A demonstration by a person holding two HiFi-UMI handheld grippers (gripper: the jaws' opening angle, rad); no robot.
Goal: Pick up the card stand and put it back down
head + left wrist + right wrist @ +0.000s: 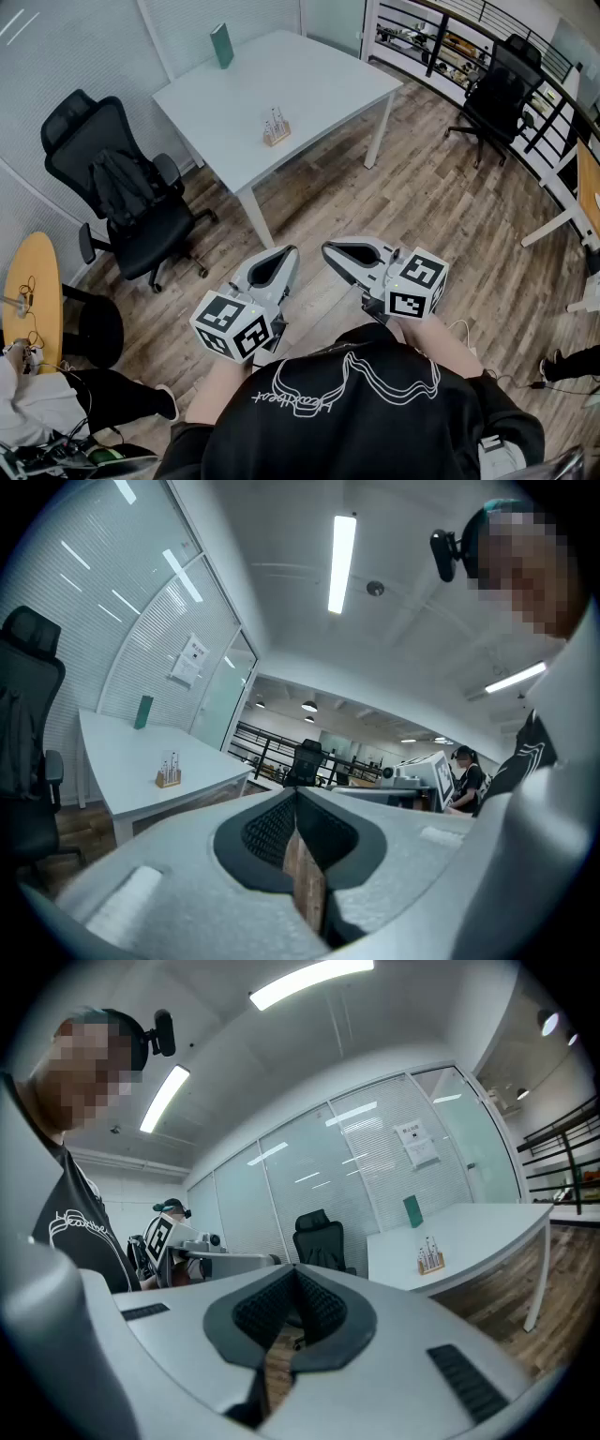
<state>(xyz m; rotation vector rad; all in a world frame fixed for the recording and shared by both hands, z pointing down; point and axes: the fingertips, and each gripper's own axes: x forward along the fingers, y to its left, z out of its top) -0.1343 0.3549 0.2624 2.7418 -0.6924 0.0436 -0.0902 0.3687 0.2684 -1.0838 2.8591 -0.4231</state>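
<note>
Fingers (258,832) of left gripper (284,255) and right gripper (336,253) pressed together, wooden-based card stand (276,129) upright on white table (309,75)

A white table (309,84) stands on the wood floor (441,206) by a glass wall (84,47), with a green book (221,45) upright near its far edge. A black chair (75,131) with a dark bag (117,183) on it stands just beside the table's left side, and a second black chair (502,89) stands well apart at the right, near a dark railing (431,33). A round wooden table (42,272) with cables on it shows at the left edge, and a paper sheet (190,660) hangs on the glass below long ceiling lights (342,560).
</note>
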